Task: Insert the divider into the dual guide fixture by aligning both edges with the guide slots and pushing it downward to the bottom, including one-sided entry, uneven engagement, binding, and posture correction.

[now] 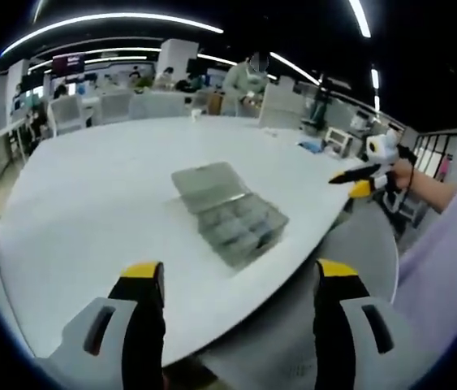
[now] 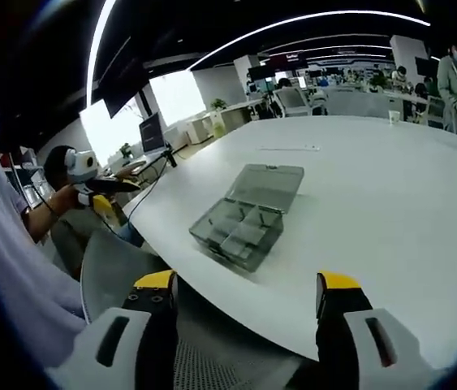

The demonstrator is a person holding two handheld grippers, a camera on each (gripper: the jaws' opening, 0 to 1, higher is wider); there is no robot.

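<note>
Now | organizer box point(image 1: 228, 213) lid open | compartments' contents unclear | on table point(image 1: 90, 203)

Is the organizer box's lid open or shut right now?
Open. The organizer box has its lid folded back flat on the table, exposing the compartments.

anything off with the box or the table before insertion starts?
Nothing stands out. The clear compartment box lies flat on the white table, lid hinged open, skewed to the table edge. No spill or damage that I can make out. Both the left gripper and right gripper are open, clear of it.
</note>
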